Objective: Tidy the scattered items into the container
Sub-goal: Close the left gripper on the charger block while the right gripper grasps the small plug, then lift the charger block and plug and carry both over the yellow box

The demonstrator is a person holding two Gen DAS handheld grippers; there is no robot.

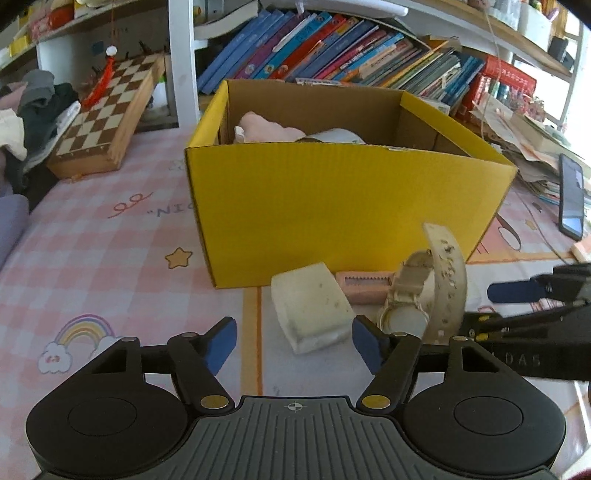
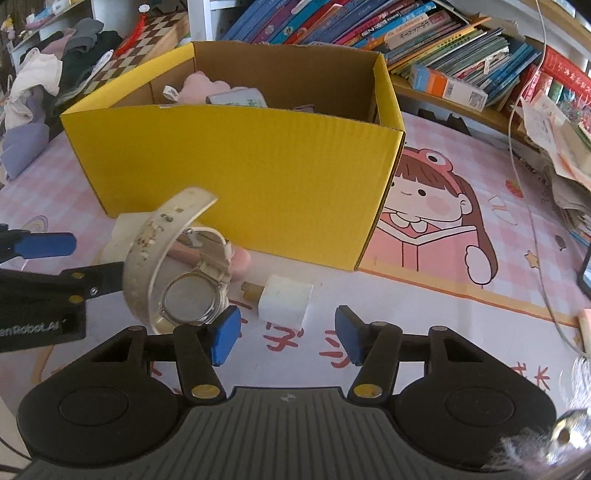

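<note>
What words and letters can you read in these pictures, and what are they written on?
"NIC", upside down and cut off by the box: on the mat.
"DAS", the end of a longer word: on the right tongs.
"enRobot.AI", its start cut off: on the left tongs.
Red Chinese characters on the mat: partly hidden, unclear.
Book spines and the carton: too small and blurred.

Yellow box (image 1: 332,206); pink checked mat (image 1: 92,229) (rainbow print).
</note>
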